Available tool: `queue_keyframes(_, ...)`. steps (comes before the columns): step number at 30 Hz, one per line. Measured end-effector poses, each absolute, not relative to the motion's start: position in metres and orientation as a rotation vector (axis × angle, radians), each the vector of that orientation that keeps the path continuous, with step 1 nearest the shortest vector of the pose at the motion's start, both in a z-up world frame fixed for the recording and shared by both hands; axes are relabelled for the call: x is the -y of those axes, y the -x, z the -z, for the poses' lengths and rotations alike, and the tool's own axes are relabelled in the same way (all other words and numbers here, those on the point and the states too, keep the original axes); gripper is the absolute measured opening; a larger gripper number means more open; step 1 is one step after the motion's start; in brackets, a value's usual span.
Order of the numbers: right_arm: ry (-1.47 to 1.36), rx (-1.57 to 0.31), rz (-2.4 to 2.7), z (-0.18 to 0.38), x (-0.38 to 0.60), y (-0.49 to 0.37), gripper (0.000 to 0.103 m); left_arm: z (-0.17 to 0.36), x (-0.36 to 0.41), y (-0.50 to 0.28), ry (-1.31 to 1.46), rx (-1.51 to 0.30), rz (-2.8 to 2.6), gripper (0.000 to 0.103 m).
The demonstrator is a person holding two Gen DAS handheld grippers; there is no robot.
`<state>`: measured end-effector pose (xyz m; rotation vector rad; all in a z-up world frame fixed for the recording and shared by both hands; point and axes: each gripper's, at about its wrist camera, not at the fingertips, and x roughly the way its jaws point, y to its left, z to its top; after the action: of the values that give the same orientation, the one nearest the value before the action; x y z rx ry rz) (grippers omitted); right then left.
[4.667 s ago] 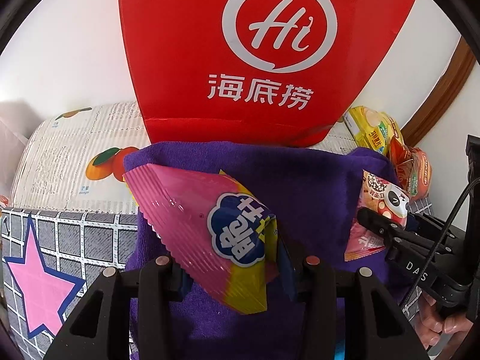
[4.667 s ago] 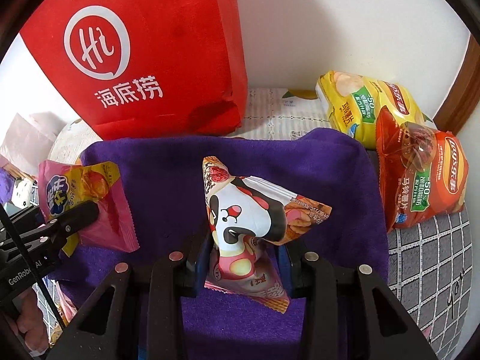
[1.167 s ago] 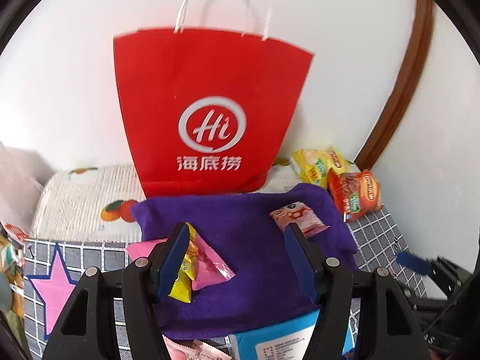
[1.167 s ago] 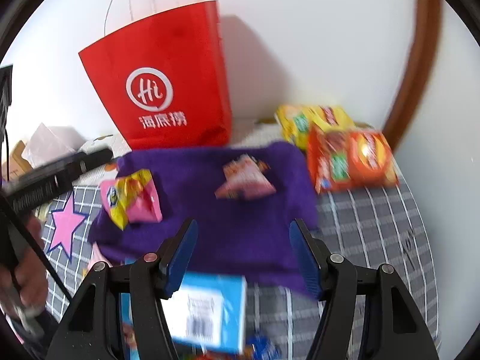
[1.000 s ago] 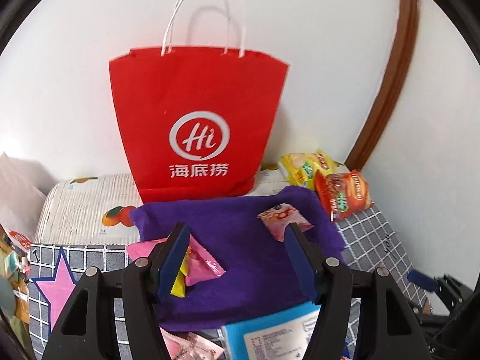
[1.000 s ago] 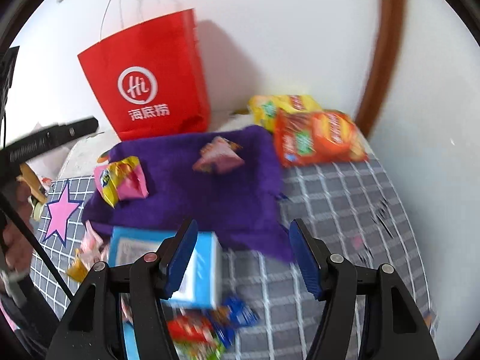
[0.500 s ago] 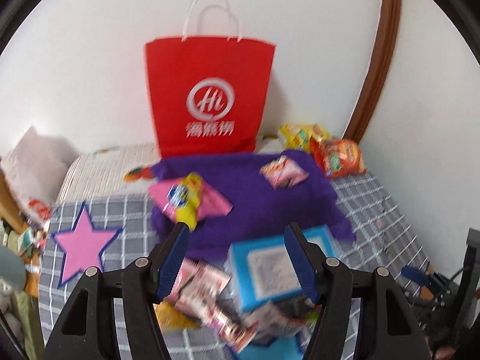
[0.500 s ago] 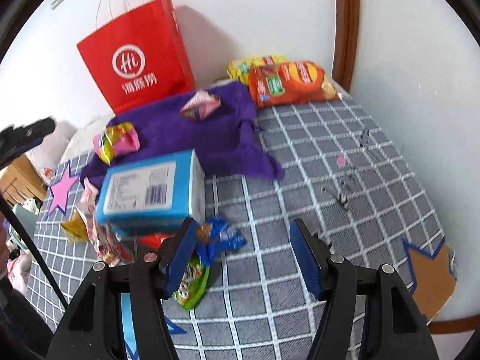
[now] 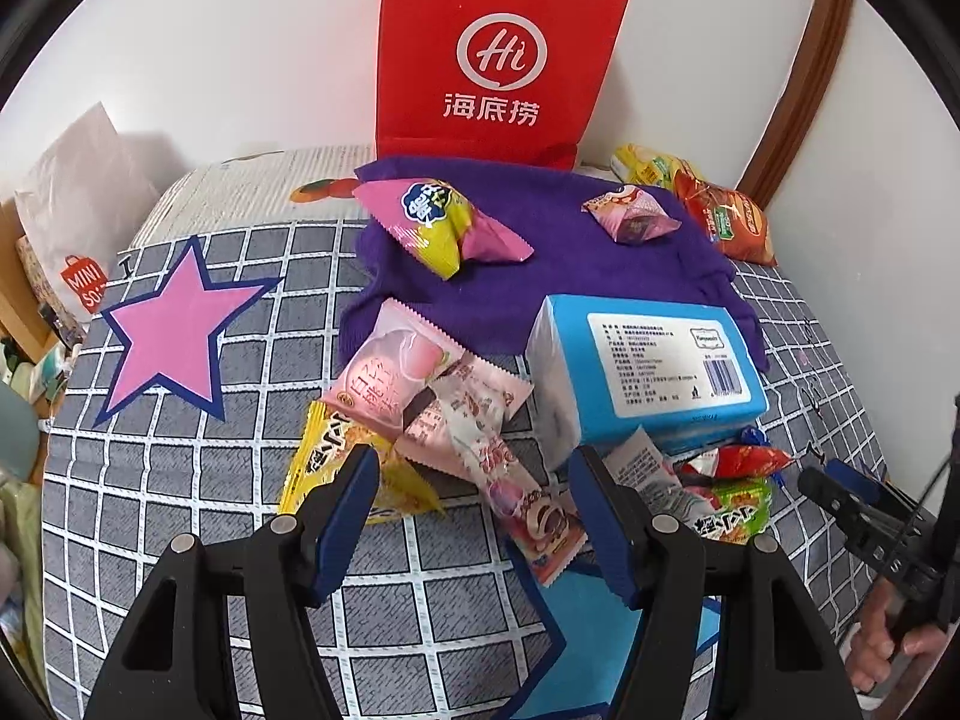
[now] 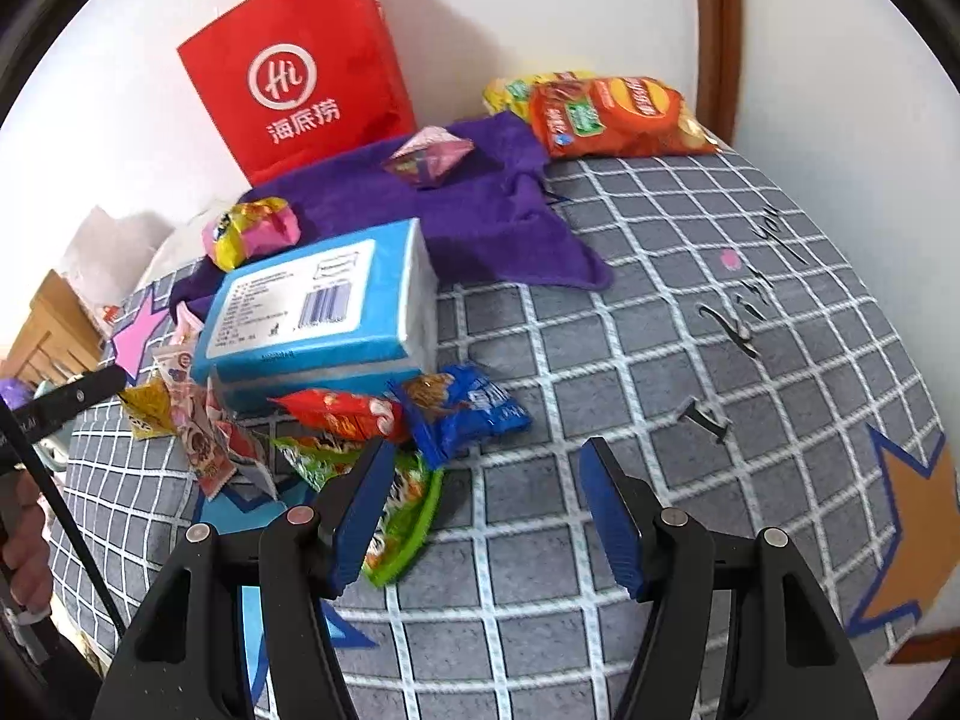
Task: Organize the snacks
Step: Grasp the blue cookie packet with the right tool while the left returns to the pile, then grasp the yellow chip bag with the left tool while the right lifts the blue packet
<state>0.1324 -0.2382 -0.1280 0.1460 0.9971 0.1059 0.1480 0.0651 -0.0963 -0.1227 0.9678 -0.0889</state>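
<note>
A purple towel lies before the red paper bag. On it rest a pink-and-yellow packet and a pink panda packet. A heap of small snack packets lies beside a blue box. My left gripper hangs open over the pink packets, holding nothing. My right gripper is open and empty, its left finger over a green packet, near a blue packet and a red one.
Yellow and orange crisp bags lie by the wall at the back right. A grey checked cover with a pink star spreads underneath. A white shop bag stands at the far left. A hand holds the other gripper.
Both grippers have let go of their packets on the towel, drawn back and sunk toward the near heap of snacks. The blue box and loose packets have come into view.
</note>
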Motion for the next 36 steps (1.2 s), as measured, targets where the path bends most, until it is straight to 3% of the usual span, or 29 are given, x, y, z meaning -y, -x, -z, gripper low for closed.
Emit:
queue_keyframes(15, -0.035, -1.053, -0.114, 0.176, 0.215, -0.176, 0.064, 0.1, -0.085, -0.146, 0.136, -0.975, 0.069, 0.063)
queue_keyframes(20, -0.028, -1.0, -0.123, 0.175, 0.217, -0.171, 0.044, 0.105, -0.091, -0.15, 0.14, -0.985, 0.058, 0.063)
queue_keyframes(24, -0.011, -0.987, -0.102, 0.171, 0.222, -0.164, 0.041, 0.114, -0.096, -0.158, 0.149, -1.005, 0.047, 0.063)
queue_keyframes(36, -0.022, -0.951, -0.042, 0.178, 0.238, -0.153, 0.045, 0.154, -0.107, -0.182, 0.162, -1.082, 0.011, 0.065)
